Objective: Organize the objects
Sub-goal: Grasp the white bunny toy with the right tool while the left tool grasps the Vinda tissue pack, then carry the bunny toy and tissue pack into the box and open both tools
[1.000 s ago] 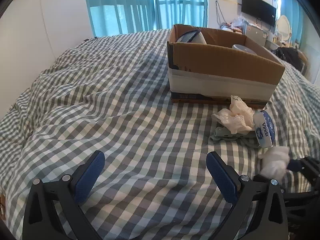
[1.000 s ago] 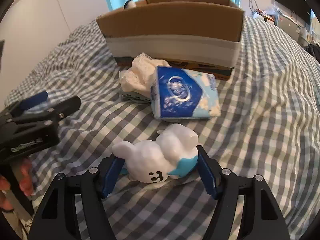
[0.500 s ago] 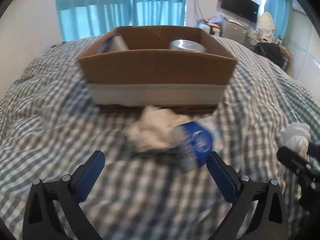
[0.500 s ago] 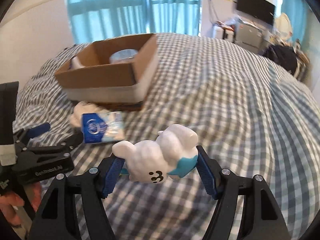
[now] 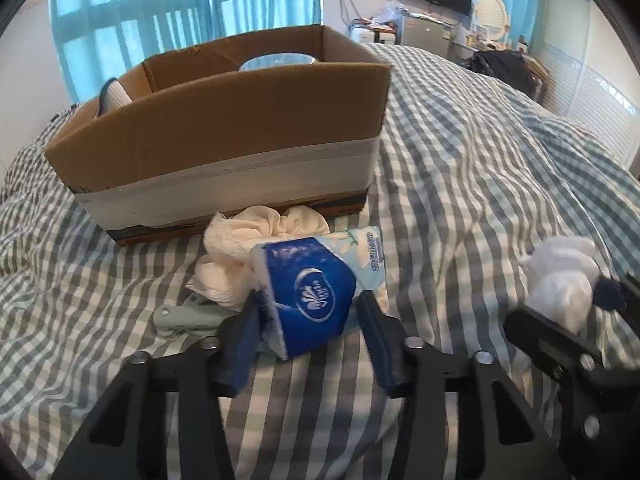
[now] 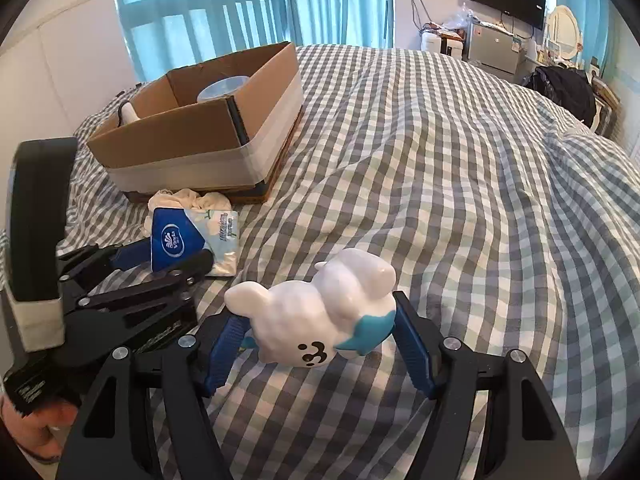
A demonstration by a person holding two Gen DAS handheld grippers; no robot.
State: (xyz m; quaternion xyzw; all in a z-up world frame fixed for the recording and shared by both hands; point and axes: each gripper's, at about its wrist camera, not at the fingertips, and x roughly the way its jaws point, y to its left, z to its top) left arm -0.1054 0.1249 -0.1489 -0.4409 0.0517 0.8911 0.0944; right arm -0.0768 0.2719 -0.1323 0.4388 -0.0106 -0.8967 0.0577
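An open cardboard box (image 5: 224,136) banded with white tape sits on the gingham-checked bed (image 6: 440,168), holding a round pale-blue lidded tub (image 6: 224,87). Teal curtains (image 6: 224,4) hang behind. Just before the box lie crumpled white cloth (image 5: 248,240) and a Vinda tissue pack (image 5: 312,292), which the left gripper (image 5: 308,328) clasps. The right gripper (image 6: 320,340) grips a glossy white-and-blue animal figurine (image 6: 320,320).

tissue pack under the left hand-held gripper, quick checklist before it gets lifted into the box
1. Left hand-held gripper straddles the tissue pack: ok.
2. Firmly clamped: cannot tell.
3. White cloth free of the pack: not ok, it touches.
4. Cardboard box open on top: ok.
5. Room inside the box: cannot tell.
6. Right hand-held gripper holds the white toy securely: ok.
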